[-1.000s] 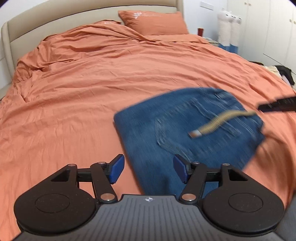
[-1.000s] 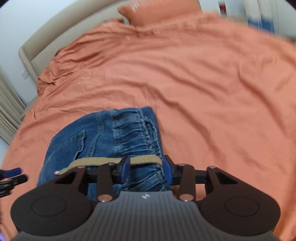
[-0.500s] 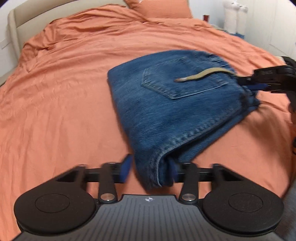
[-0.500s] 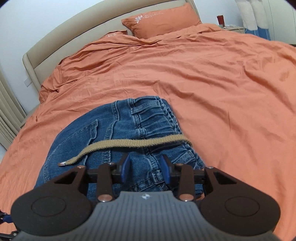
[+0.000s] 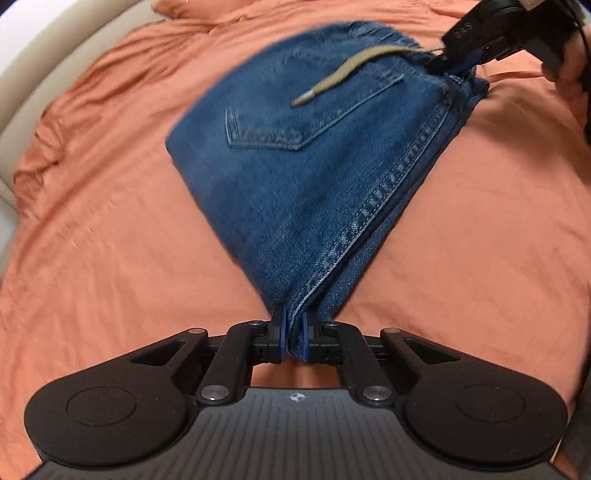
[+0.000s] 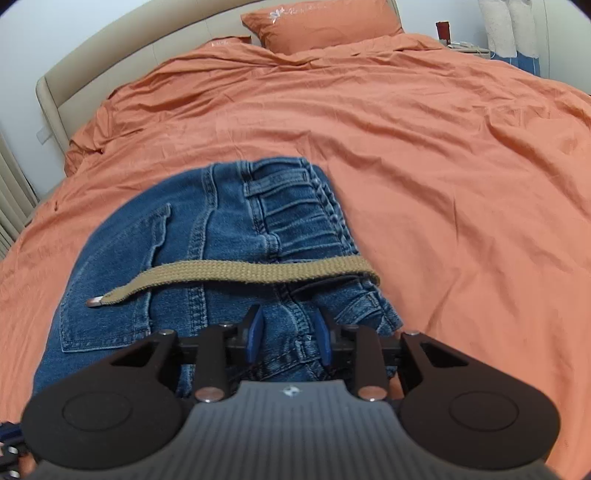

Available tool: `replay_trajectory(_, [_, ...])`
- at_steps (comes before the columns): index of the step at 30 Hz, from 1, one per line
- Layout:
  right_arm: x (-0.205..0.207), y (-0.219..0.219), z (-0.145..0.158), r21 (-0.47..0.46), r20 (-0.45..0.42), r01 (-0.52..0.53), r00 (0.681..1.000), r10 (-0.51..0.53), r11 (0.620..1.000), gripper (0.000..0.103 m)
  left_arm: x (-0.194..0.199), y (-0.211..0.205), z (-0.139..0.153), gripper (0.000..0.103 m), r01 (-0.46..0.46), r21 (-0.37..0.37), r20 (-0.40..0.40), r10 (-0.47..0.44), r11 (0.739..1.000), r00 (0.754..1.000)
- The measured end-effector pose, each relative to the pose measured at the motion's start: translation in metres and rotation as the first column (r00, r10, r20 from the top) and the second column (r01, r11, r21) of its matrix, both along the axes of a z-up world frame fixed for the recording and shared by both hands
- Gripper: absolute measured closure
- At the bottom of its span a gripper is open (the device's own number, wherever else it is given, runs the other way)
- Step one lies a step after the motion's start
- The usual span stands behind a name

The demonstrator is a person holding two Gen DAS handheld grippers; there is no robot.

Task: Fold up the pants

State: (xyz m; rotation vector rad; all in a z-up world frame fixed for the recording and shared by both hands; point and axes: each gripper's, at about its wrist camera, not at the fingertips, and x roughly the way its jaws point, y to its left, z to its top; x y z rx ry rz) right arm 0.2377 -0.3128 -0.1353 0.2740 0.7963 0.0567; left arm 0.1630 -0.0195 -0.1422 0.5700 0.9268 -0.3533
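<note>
Blue pads on our left tongs (image 5: 294, 334) are pressed together on a near corner of the jeans (image 5: 314, 177). We pinch the folded denim right where a thick seam runs down to us. The cloth bunches into a point between the pads.

Our right tongs (image 6: 288, 334) are closing on the waistband end of the jeans (image 6: 207, 258). A lump of denim sits between the blue pads (image 6: 256, 334) and they touch it on both sides. In the left camera we see these tongs (image 5: 456, 62) far off to the right, biting the top edge of the jeans, with a hand (image 5: 570, 70) behind them.

We see the jeans folded into a thick stack, lying on the orange bed sheet (image 6: 443, 166). A back pocket (image 5: 295, 118) faces up. A tan belt (image 6: 236, 273) lies loose across the denim, and its metal tip (image 6: 94, 302) points to the left in the right camera. Belt loops (image 6: 277, 182) show on the far side of the waistband.

We see the orange sheet covering the whole bed, with lots of wrinkles. An orange pillow (image 6: 321, 22) sits far away by the beige headboard (image 6: 96, 59). A small red thing (image 6: 443, 31) stands far to the right of the pillow, too small to tell what it is.
</note>
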Motion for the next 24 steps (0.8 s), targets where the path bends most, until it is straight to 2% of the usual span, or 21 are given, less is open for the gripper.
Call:
replay_trajectory(1, [0.001, -0.001, -0.003, -0.012, -0.009, 0.002, 1.0, -0.003, 1.0, 0.093, -0.001, 0.0, -0.001, 0.095, 0.002, 0.004, 0.0, -0.002, 1.0, 1.0])
replay_trajectory(8, [0.002, -0.006, -0.005, 0.002, -0.017, 0.004, 1.0, -0.004, 1.0, 0.093, -0.001, 0.014, 0.016, 0.094, -0.035, -0.067, -0.064, 0.031, 0.997, 0.997])
replay_trajectory(16, [-0.005, -0.002, 0.001, -0.032, -0.009, 0.0, 1.0, 0.0, 0.999, 0.093, -0.015, 0.015, 0.02, 0.085, -0.054, -0.03, -0.072, 0.052, 0.998, 0.996])
replay_trajectory(19, [-0.014, -0.002, 0.009, -0.037, 0.007, 0.005, 1.0, -0.005, 0.999, 0.093, -0.021, 0.016, 0.026, 0.084, -0.075, -0.035, -0.049, 0.074, 0.997, 0.996])
replay_trajectory(21, [-0.025, -0.004, 0.017, -0.032, 0.029, 0.007, 1.0, -0.006, 0.999, 0.092, -0.025, 0.018, 0.032, 0.084, -0.082, -0.038, -0.029, 0.081, 0.996, 0.996])
replay_trajectory(24, [-0.038, -0.009, 0.026, -0.039, 0.065, 0.022, 0.998, -0.02, 0.999, 0.078, -0.028, 0.02, 0.044, 0.084, -0.089, -0.051, -0.006, 0.088, 0.995, 0.996])
